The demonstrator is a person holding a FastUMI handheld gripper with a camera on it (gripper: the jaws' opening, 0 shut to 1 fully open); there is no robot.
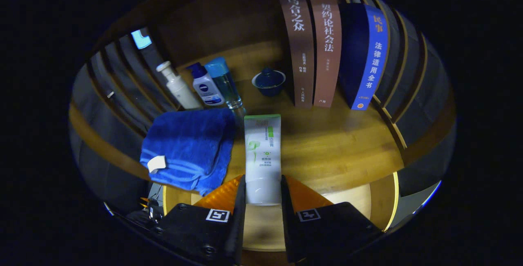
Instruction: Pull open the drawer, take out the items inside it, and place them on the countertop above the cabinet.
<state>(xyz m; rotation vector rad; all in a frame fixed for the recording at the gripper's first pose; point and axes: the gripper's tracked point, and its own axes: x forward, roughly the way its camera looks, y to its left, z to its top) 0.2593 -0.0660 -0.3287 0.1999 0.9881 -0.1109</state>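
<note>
i see my tool (pixel 263 194) clenched on a white tube with a green end (pixel 262 151), one finger pressing on each side of its fat cap end. the tube points away from me, out past the fingers (pixel 241 200), and its green end reaches toward the bottles. it looks like it lies over the wooden table (pixel 339 147), but i cannot tell if it is touching the wood or held a bit above it. just to the left of the tube is a folded blue towel (pixel 190 147) with a small white tag (pixel 157 163), lying on the table right beside the tube. behind the towel stand three bottles close together: a white pump bottle (pixel 177 86), a small white bottle with a dark blue cap (pixel 206 85), and a clear bottle with a light blue cap (pixel 224 82). past the tube's far end sits a little dark blue cup with a lid (pixel 268 81). to the right of the cup three books stand upright side by side: two brown books (pixel 314 49) and a thick blue book (pixel 365 53) touching the second brown one. under my fingers i see a pale wooden drawer (pixel 351 196), pulled out below the table edge. i cannot see well into it because my tool is in front. near the left finger, low down, there is a small dark thing with orange bits (pixel 147 206) that i cannot make out.
</note>
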